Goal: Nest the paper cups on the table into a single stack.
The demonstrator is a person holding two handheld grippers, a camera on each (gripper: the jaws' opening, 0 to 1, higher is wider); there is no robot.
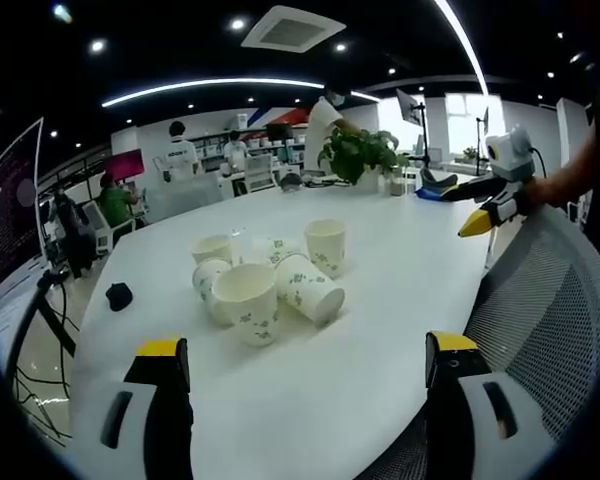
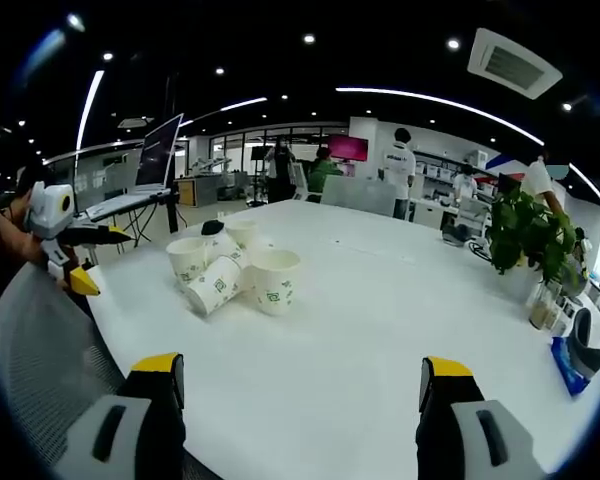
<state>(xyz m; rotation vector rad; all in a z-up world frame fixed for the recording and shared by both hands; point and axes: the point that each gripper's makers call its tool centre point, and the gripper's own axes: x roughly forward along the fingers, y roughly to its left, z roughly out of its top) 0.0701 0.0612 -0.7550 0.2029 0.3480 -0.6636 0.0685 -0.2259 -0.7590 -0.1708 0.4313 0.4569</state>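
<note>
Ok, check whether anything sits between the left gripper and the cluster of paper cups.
Nothing visible does. In the left gripper view, bare white table lies between the open left gripper and the paper cups. A small dark object sits off to the side, out of the path.

Both the left claw point(image 1: 308, 362) and right claw point(image 2: 301, 380) hang spread wide, gripping nothing.

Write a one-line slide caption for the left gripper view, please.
Open left gripper faces scattered paper cups on a white table, not yet stacked.
</note>
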